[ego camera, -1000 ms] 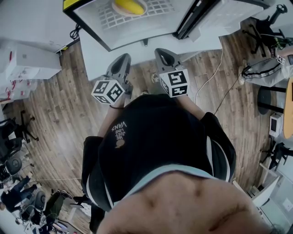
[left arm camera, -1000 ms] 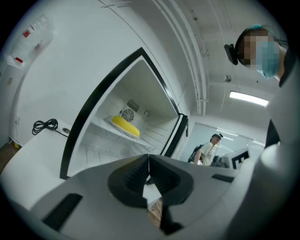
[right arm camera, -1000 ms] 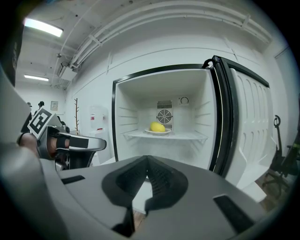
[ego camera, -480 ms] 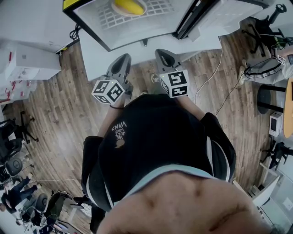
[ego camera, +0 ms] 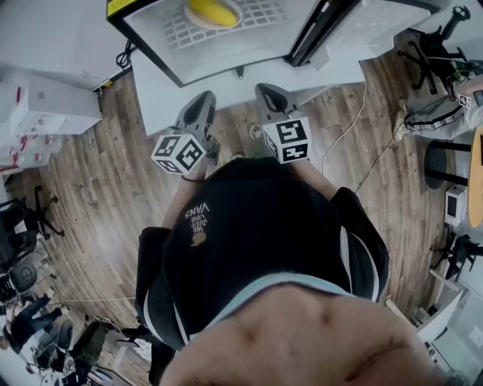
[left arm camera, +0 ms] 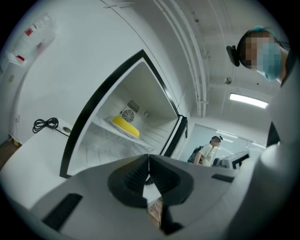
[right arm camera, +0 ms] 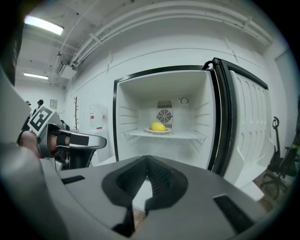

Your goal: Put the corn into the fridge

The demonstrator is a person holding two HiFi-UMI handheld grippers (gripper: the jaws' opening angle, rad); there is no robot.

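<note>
The yellow corn (right arm camera: 158, 126) lies on a white plate (right arm camera: 158, 131) on the wire shelf inside the open fridge (right arm camera: 161, 117). The head view shows the corn (ego camera: 212, 11) at the top edge, the left gripper view shows the corn (left arm camera: 125, 126) near a round fan. My left gripper (ego camera: 198, 110) and right gripper (ego camera: 272, 98) hang side by side in front of the fridge, well short of the shelf. Both are shut and empty: the left gripper (left arm camera: 148, 159) and right gripper (right arm camera: 146, 161) each show jaw tips meeting with nothing between them.
The fridge door (right arm camera: 246, 126) stands swung open to the right. A white counter (ego camera: 45, 102) stands to the left over the wooden floor (ego camera: 98, 196). A cable (ego camera: 351, 132) trails on the floor at right. A person (left arm camera: 207, 151) stands far behind; chairs and stands fill the room's right side.
</note>
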